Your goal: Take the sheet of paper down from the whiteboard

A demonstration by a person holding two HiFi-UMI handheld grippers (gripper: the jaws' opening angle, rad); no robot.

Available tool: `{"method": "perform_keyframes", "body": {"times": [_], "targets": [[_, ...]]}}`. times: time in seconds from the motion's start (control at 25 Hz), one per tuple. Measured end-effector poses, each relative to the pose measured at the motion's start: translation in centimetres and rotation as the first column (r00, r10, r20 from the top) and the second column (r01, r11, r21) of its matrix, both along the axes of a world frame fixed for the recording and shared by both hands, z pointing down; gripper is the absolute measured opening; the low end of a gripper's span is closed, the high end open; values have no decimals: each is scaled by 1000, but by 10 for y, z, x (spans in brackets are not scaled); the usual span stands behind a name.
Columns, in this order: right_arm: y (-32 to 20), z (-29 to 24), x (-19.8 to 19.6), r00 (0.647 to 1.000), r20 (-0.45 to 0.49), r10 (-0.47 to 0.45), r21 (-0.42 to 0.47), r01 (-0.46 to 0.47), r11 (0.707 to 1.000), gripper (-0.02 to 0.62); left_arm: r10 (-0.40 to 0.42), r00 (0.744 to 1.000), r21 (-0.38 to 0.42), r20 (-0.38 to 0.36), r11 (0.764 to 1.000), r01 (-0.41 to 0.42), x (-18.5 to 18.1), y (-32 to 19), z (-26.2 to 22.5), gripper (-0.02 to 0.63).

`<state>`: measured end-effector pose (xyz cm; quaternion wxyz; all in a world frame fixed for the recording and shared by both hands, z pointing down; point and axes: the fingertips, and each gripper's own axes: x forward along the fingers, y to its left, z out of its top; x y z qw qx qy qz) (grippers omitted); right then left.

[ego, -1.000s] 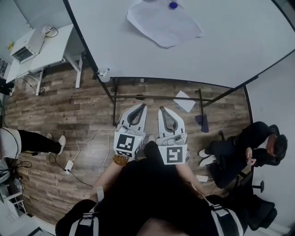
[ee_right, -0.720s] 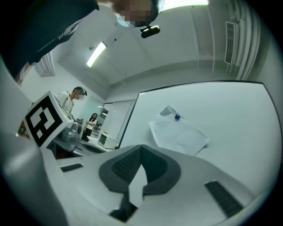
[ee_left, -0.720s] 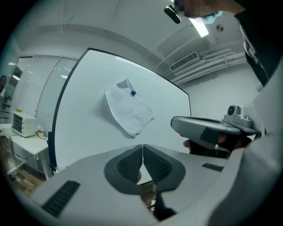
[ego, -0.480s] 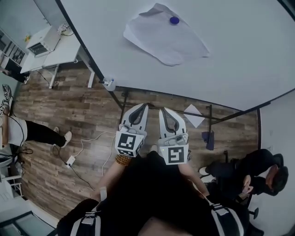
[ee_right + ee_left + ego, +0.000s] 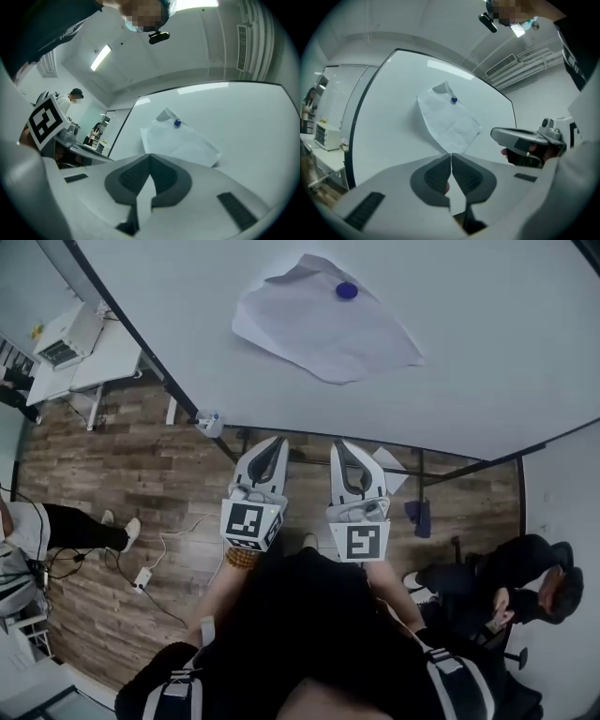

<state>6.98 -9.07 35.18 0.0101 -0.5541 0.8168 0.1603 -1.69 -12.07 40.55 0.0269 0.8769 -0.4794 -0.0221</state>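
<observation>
White paper (image 5: 319, 329) hung crooked on the whiteboard (image 5: 487, 362) bc one blue magnet (image 5: 347, 291) pinned its top (a corner curled off the board). Left gripper (image 5: 277, 442) & right gripper (image 5: 341, 446), both jaws closed on nothing, pointed at the board, short of it, prob. lining up.

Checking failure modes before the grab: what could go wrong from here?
1. Both the left gripper and right gripper are shut and short of the whiteboard; arriving shut, they would likely shove or crumple the sheet of paper.
2. One blue magnet pins the sheet near its top; tugging from below may tear it or drop the magnet.
</observation>
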Motion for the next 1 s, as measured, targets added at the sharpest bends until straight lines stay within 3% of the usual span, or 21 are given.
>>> {"method": "perform_keyframes", "body": {"times": [0.28,0.72,1.0], "targets": [[-29,-23,-2,987,-89,132,43,-128,991,-3,44,998,51,-47,998,-42,-17,-38,-18,14],[-75,-64,8,921,-152,358,87,-349,933,-3,152,983,112,-105,984,-140,-32,-84,-50,15],[-97,-111,6,908,-158,387,207,-353,913,2,121,984,119,-128,987,-106,-40,-101,-62,27]]}}
